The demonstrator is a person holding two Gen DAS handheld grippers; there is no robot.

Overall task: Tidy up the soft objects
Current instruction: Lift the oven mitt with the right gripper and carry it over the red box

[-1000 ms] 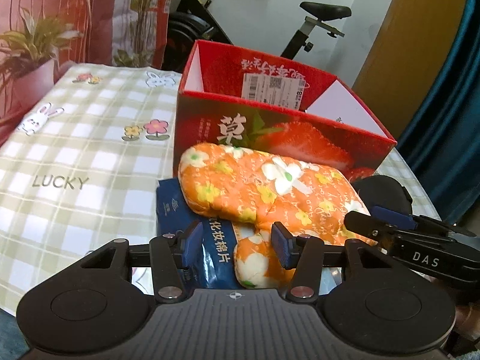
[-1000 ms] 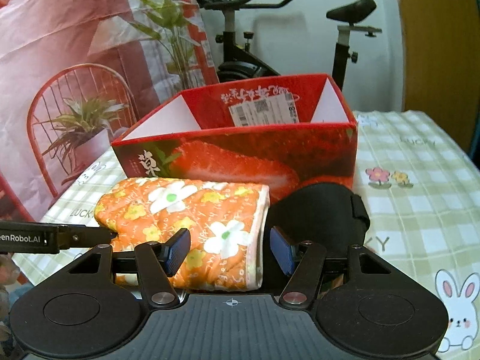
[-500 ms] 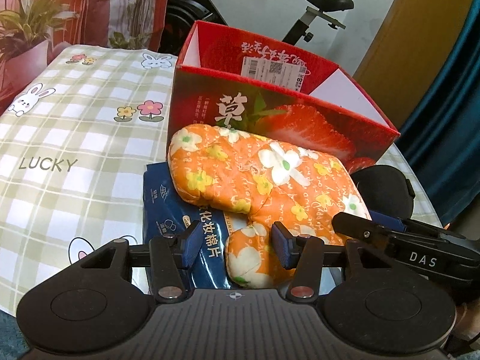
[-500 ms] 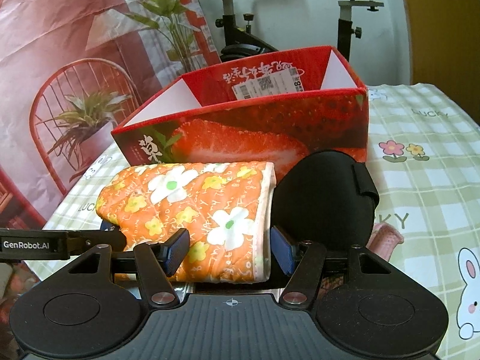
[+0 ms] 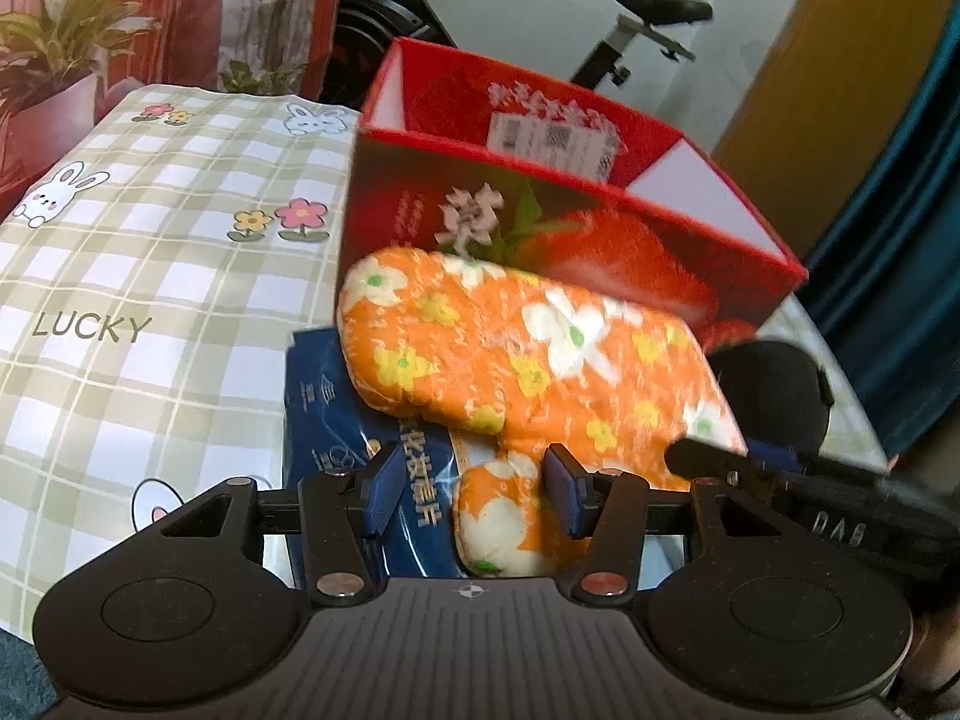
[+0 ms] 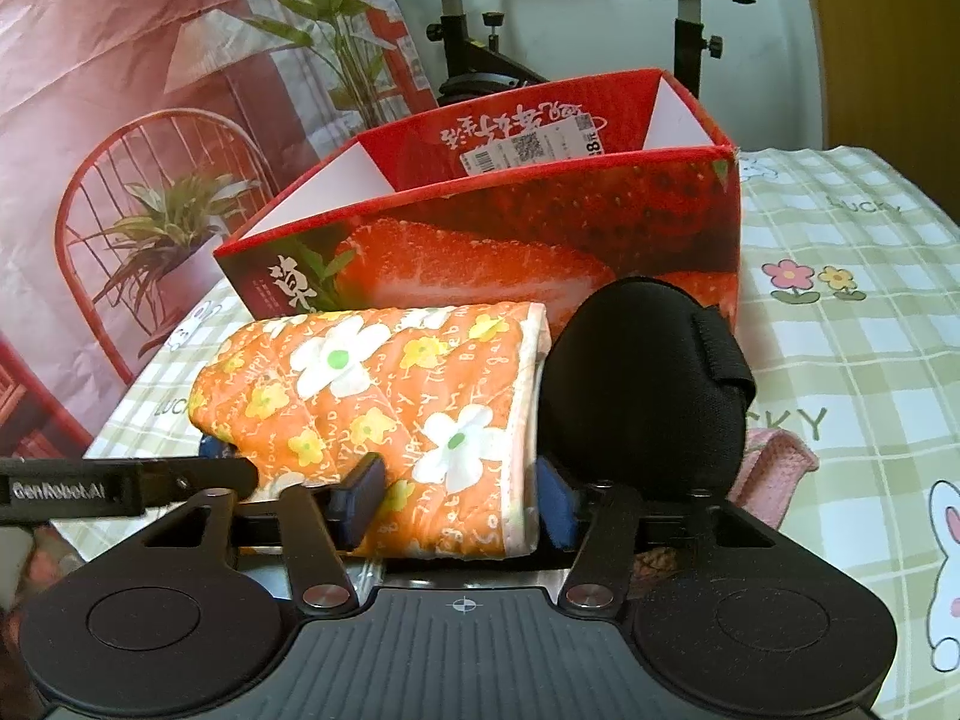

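Observation:
An orange floral oven mitt lies on a blue packet of cotton pads, in front of an open red strawberry box. My left gripper is open, its jaws either side of the mitt's thumb. My right gripper is open, with the mitt's cuff between its jaws. A black padded object lies right of the mitt, over a pink cloth.
The table has a green checked cloth with rabbits and flowers. The box stands close behind the pile. An exercise bike and a printed backdrop with a red chair are behind the table.
Both grippers have moved forward and closer to the mitt. The right jaws now straddle the mitt's cuff. Jaw openings look unchanged.

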